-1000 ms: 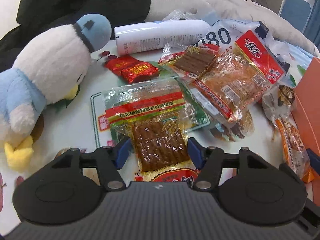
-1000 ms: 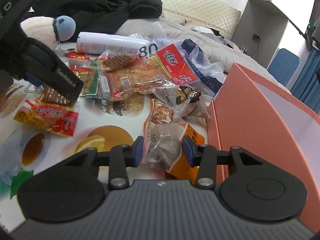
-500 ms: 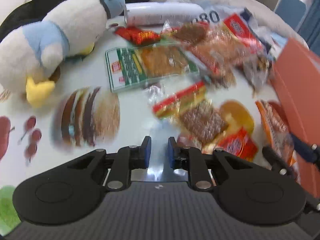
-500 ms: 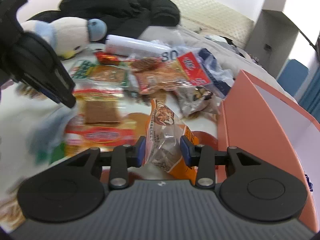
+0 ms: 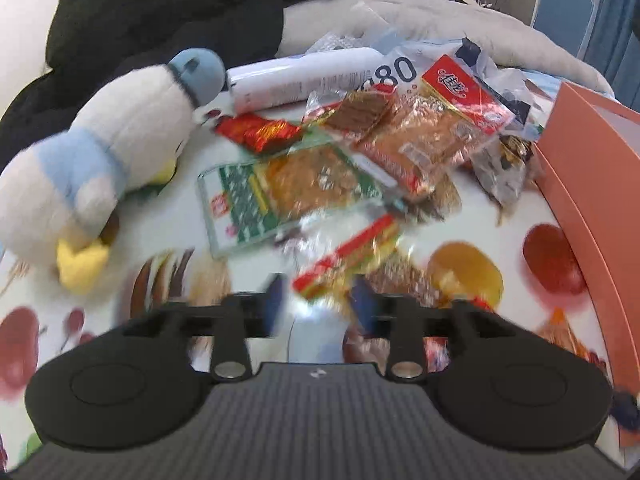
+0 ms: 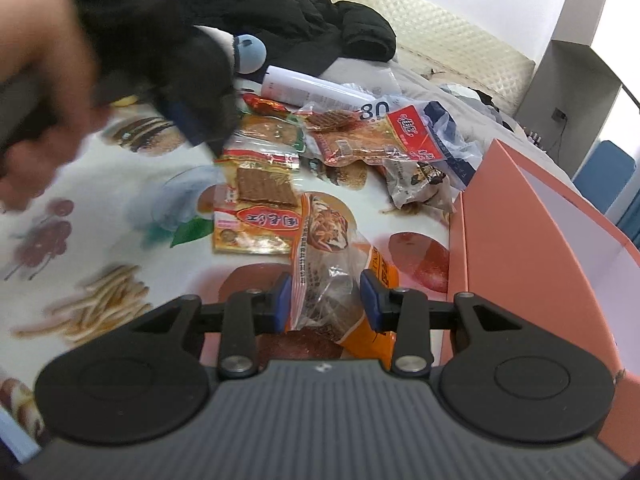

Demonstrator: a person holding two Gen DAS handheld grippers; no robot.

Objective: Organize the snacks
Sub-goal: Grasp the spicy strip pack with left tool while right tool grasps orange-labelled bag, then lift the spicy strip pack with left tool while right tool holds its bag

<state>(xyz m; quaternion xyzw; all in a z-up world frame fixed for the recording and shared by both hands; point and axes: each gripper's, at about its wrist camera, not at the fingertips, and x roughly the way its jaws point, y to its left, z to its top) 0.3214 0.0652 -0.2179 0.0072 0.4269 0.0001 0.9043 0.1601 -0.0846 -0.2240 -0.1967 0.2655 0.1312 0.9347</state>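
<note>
My right gripper [image 6: 326, 300] is shut on an orange and clear snack bag [image 6: 328, 256], held just left of the orange box [image 6: 520, 240]. A flat packet of brown strips with a red and yellow label [image 6: 256, 208] lies on the printed tablecloth ahead of it. In the left wrist view that packet [image 5: 348, 256] rests just beyond my left gripper [image 5: 318, 304]. The left jaws are opening, blurred, with nothing pressed between the pads. A hand [image 6: 40, 80] carries the left gripper at the upper left of the right wrist view.
A pile of snack packets [image 5: 420, 136] and a green packet [image 5: 288, 192] lie further back. A plush penguin [image 5: 120, 140] sits at the left, with a white spray can [image 5: 304, 76] and a black jacket [image 5: 160, 20] behind. The orange box [image 5: 592, 184] walls the right side.
My left gripper closed by the brown-strip packet, which came away from the pile toward me; the jaws have now spread again. My right gripper kept the orange bag and carried it off the table.
</note>
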